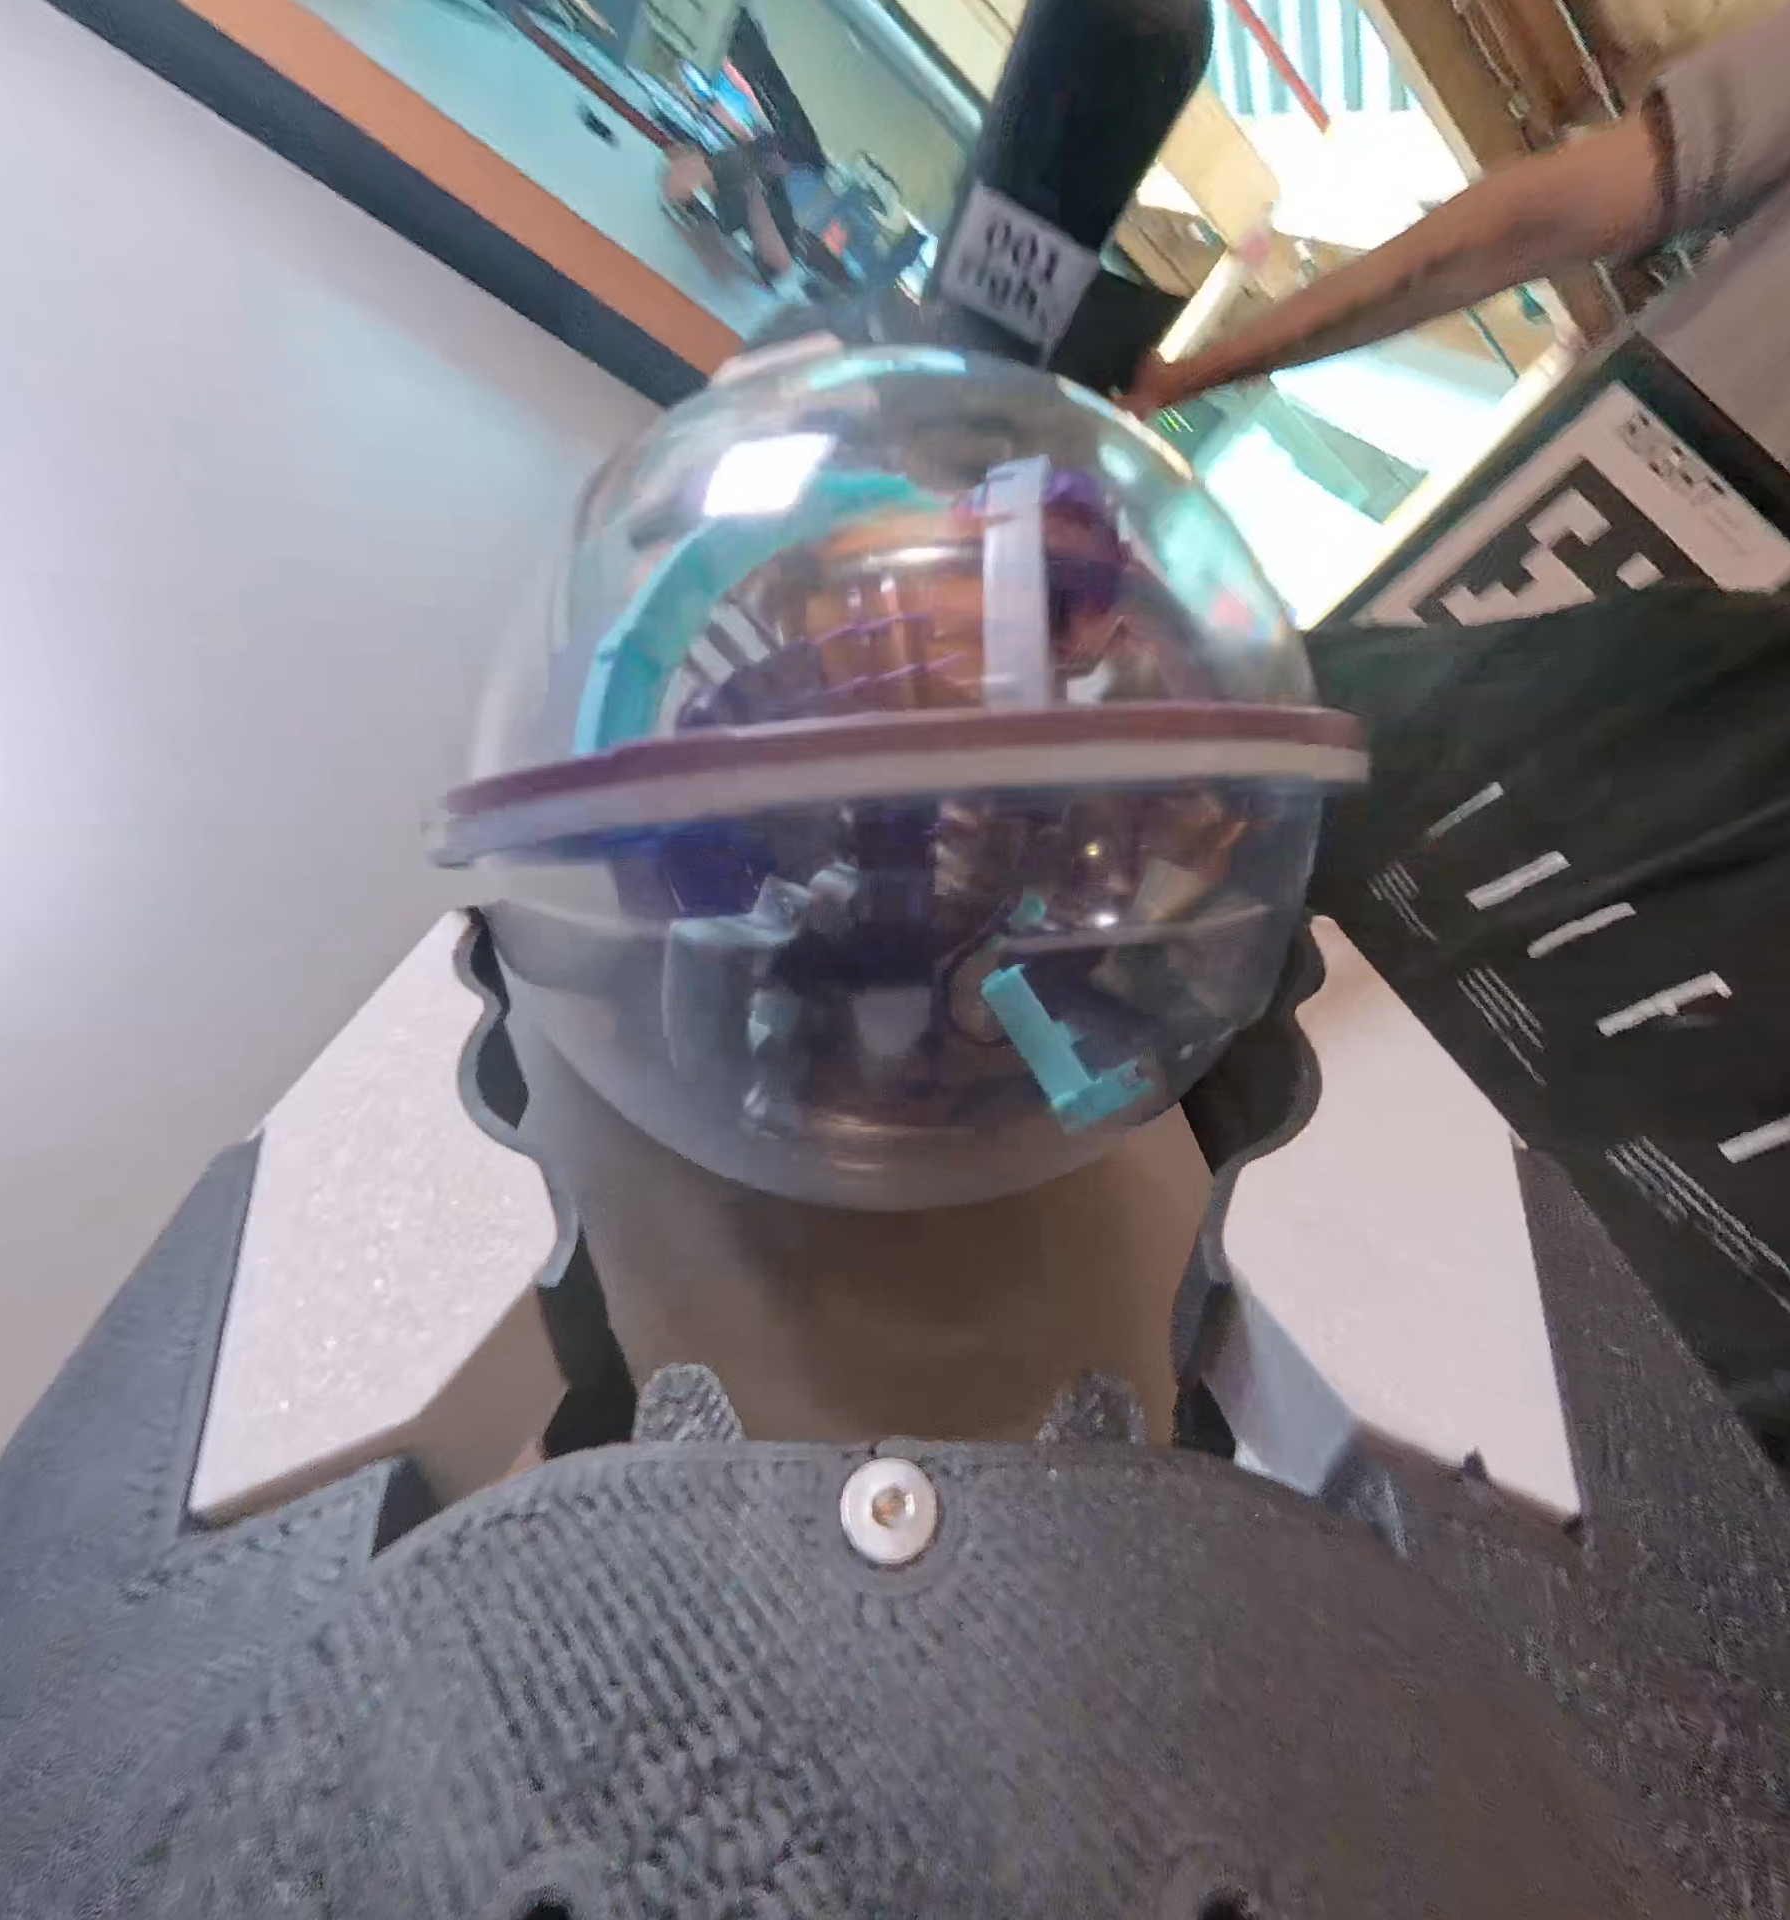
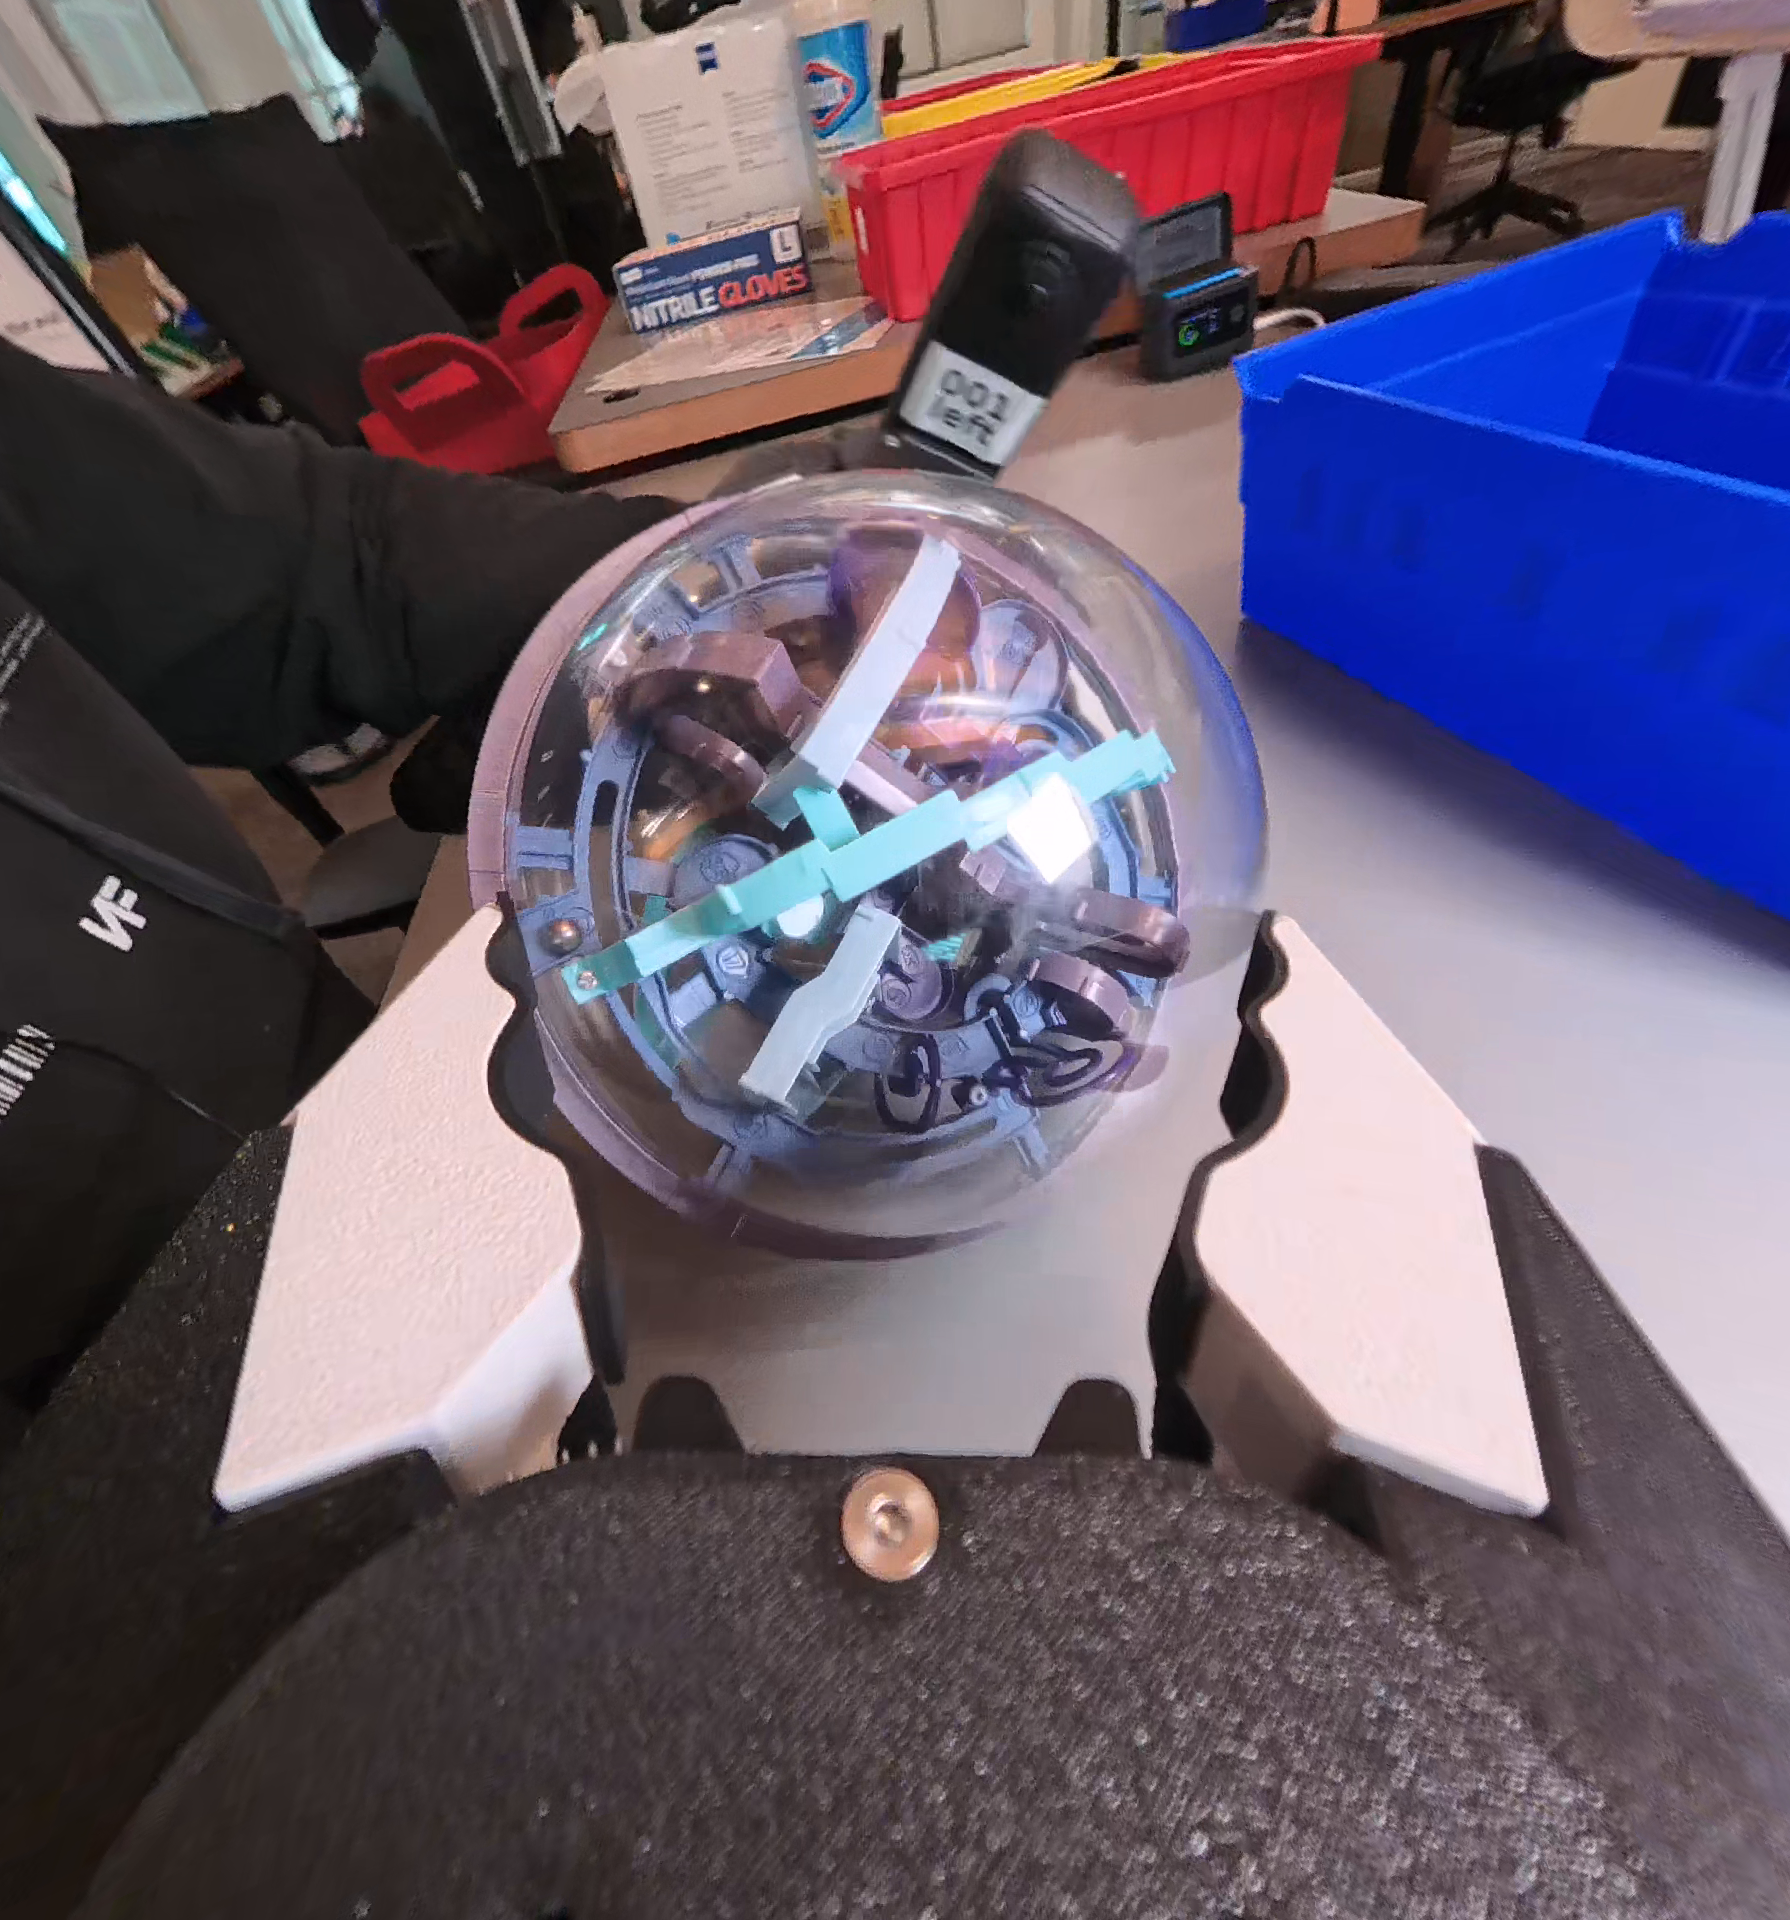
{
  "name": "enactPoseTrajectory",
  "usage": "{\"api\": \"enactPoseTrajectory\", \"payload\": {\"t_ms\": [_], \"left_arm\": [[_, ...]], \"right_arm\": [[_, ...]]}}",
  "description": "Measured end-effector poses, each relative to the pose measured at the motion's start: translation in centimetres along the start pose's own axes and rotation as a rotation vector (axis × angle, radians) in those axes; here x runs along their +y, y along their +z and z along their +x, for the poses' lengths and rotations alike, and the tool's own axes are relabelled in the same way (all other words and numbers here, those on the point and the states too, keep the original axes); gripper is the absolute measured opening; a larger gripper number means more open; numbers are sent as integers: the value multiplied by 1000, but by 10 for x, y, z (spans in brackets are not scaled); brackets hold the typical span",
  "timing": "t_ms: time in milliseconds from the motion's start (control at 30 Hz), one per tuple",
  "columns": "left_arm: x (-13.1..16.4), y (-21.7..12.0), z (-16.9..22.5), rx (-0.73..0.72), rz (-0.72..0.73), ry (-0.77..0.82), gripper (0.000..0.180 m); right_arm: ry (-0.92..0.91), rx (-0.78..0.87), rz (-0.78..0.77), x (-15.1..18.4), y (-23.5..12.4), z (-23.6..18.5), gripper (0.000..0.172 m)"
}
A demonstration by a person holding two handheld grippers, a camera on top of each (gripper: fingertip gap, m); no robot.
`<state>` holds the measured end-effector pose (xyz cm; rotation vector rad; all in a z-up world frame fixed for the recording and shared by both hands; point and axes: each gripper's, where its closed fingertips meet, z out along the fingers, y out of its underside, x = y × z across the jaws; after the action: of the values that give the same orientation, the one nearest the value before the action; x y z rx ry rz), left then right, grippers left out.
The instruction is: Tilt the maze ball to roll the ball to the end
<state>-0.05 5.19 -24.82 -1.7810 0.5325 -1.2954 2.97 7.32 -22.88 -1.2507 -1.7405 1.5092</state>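
The maze ball point(image 1: 891, 790) is a clear sphere with teal, grey and purple tracks and a purple band around its middle. It is held up between both grippers, which face each other. My left gripper point(image 1: 886, 1039) is shut on its lower half, with both dark pads point(image 1: 491, 1049) against the shell. My right gripper point(image 2: 880, 997) is shut on the maze ball point(image 2: 860, 862) from the opposite side, with its pads point(image 2: 517, 997) at the shell. A small steel ball point(image 2: 556, 940) sits on the blue ring track at the lower left. Each gripper's black body shows beyond the sphere in the other view.
A blue bin point(image 2: 1577, 540) stands on the grey table point(image 2: 1493, 1039) to the right. Red bins point(image 2: 1109, 156), a glove box point(image 2: 714, 275) and a small screen device point(image 2: 1197, 312) are behind. A person's black sleeve point(image 2: 247, 603) and bare arm point(image 1: 1390, 270) are close.
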Motion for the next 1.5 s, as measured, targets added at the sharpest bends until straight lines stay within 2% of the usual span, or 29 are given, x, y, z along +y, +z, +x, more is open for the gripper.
{"api": "enactPoseTrajectory", "payload": {"t_ms": [100, 367, 633, 833, 967, 1067, 1133, 1233, 1333, 1500], "left_arm": [[-5, -5, 3, -83, 57, 40, 136], [-12, -3, 6, -111, 47, 71, 136], [-19, 1, 2, -64, -45, 56, 132], [-26, 13, 1, 20, -77, 16, 130], [-42, 17, -2, -37, 11, -1, 126], [-48, 8, 4, -170, 124, 108, 139], [-30, 8, 9, -290, 85, 265, 146], [-8, 25, 2, -404, 4, 350, 154], [-9, 36, 0, -392, 1, 375, 149], [-18, 31, 8, -326, -73, 370, 145]], "right_arm": [[5, 16, 33, 2, -2, -1, 132], [-4, 38, 18, 12, -4, -4, 132], [-225, 66, -205, 31, -13, 2, 131], [-325, 22, -156, 15, -19, 0, 134], [-276, 49, -104, 16, -25, 5, 137], [-247, 64, -57, 17, -28, 7, 137], [-239, 74, -33, 17, -29, 7, 136], [-228, 77, -3, 16, -28, 4, 136], [-218, 99, 9, 15, -26, 4, 137], [-203, 140, -34, 25, -26, 1, 134]]}}
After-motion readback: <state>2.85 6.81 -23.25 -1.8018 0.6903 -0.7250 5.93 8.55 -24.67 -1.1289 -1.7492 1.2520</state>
